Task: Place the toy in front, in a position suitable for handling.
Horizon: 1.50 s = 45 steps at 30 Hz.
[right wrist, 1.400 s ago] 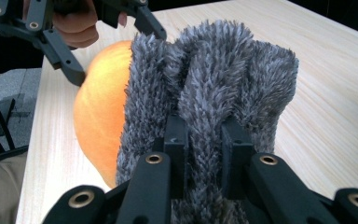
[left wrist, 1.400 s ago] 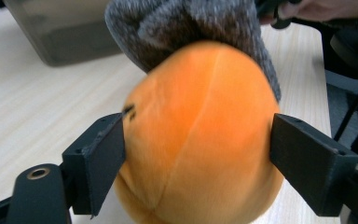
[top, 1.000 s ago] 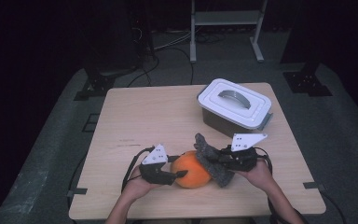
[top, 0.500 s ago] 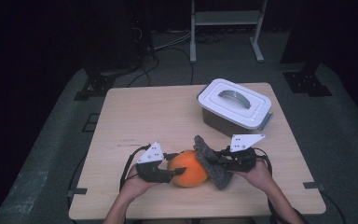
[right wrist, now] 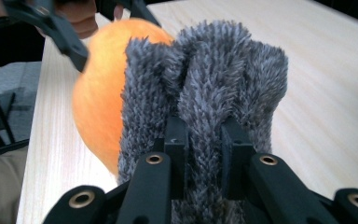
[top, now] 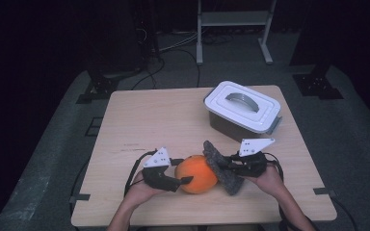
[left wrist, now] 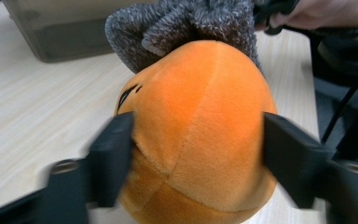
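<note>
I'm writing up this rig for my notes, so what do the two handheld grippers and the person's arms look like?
Both the left gripper and right gripper are black, each with two blocky black jaws on arms with brass-coloured rivets, topped by a pale grey three-cornered plate dotted with small marks. A black cable loops from each. The forearms are bare, no sleeves in view.

A lidded white storage box (top: 243, 109) sits at the wooden table's (top: 144, 125) far right corner.
</note>
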### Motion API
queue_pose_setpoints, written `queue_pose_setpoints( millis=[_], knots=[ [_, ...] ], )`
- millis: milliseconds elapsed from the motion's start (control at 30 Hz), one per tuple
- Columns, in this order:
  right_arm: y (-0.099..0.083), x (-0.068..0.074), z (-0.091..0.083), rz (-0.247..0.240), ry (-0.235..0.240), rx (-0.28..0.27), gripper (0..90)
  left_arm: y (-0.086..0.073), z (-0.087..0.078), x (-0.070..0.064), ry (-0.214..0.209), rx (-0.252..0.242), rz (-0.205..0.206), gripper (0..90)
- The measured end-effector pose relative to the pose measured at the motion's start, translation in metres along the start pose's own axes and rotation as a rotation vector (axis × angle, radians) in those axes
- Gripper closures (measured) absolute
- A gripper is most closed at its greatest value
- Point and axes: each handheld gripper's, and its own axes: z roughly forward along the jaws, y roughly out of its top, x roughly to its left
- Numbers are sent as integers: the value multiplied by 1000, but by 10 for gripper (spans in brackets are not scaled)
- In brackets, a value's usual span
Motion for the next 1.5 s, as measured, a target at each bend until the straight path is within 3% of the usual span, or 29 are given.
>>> queue_pose_setpoints(
  millis=[167,233,400,467,567,600,767,933,1067,1133,1267,1400,1500],
  knots=[
    [16,13,-5,-41,21,-83,755,7,-3,-4,20,-14,14,438],
    [18,15,-3,-56,20,-73,754,10,-7,-4,24,-25,20,444],
    [6,8,9,-25,14,6,754,14,-16,-4,42,-37,25,447],
    [10,11,8,-30,18,-17,754,14,-15,-5,43,-40,25,446],
    [20,17,4,-42,48,-96,754,16,-12,-7,38,-39,32,441],
    [22,18,4,-49,49,-95,754,16,-11,-7,36,-38,37,438],
    [11,14,13,-29,56,-48,755,15,-8,-8,24,-44,35,351],
    [5,8,11,-13,39,-37,755,11,-7,-1,24,-31,2,175],
    [1,3,10,7,36,-35,754,2,-2,5,-12,-28,-37,164],
    [0,2,10,9,32,-32,754,2,-2,5,-21,-33,-31,216],
    [3,3,7,3,16,-29,755,3,-5,1,2,-35,-8,380],
    [16,11,-2,-20,32,-122,755,9,-6,-5,21,-38,26,428],
    [19,14,1,-38,36,-108,755,12,-9,-5,33,-45,35,440]
  ],
)
